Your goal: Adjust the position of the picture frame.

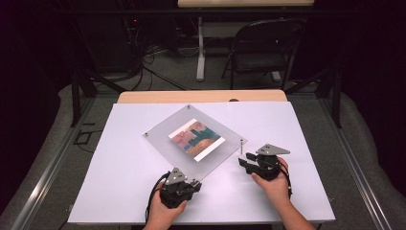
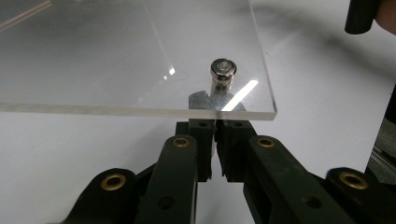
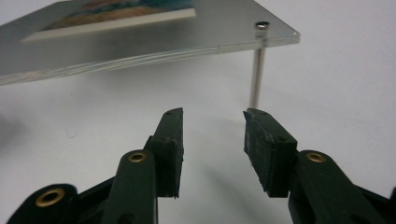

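Observation:
A clear acrylic plate [image 1: 163, 139] holding a colourful picture [image 1: 196, 139] stands raised on thin metal posts over the white board. Its near corner [image 2: 252, 100] carries a bolt head [image 2: 223, 70]. My left gripper [image 2: 217, 126] reaches under that corner with its jaws shut on the post below the bolt; in the high view the left gripper [image 1: 194, 183] sits at the plate's near corner. My right gripper [image 3: 214, 114] stands open on the board with nothing between its jaws. The right corner's post [image 3: 256, 79] rises just ahead of it, slightly right. From above, the right gripper [image 1: 241, 162] lies close below that post [image 1: 241, 146].
The white board [image 1: 119, 191] covers a wooden table, with bare room left and right of the plate. A folding chair [image 1: 263, 48] and a table leg [image 1: 201, 48] stand beyond the far edge, with cables on the floor.

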Available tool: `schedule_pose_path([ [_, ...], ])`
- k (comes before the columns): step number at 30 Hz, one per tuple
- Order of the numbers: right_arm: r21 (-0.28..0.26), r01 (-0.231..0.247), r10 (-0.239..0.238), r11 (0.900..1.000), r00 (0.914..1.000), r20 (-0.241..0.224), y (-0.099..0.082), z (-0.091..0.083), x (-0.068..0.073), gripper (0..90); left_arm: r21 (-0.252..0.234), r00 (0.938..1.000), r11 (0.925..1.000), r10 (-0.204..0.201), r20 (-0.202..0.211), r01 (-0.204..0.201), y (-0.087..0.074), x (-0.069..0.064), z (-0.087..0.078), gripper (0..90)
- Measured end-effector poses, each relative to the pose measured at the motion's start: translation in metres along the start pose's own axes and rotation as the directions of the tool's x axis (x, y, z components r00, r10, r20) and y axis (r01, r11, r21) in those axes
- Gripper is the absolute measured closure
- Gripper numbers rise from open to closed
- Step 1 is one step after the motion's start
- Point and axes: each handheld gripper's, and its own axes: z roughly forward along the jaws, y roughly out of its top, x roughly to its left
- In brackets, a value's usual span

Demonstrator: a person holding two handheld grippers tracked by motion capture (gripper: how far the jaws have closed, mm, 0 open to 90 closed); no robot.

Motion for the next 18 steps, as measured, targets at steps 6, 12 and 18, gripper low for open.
schedule_pose_path([
  [6,0.016,0.033,-0.033,0.9993,0.9994,0.011,0.006,0.024,-0.003,57.6,-0.022,0.999,0.999,-0.039,-0.023,0.038,-0.003,0.006,-0.016,85.0],
  [12,-0.009,0.05,-0.05,0.9987,0.9984,-0.028,0.018,0.041,-0.005,67.9,-0.043,0.9971,0.9973,-0.061,-0.044,0.059,-0.007,0.012,-0.027,85.0],
  [18,-0.003,0.054,-0.054,0.9985,0.9947,-0.088,0.022,0.048,-0.001,82.2,-0.055,0.9943,0.9952,-0.085,-0.065,0.081,-0.01,0.016,-0.036,85.0],
])
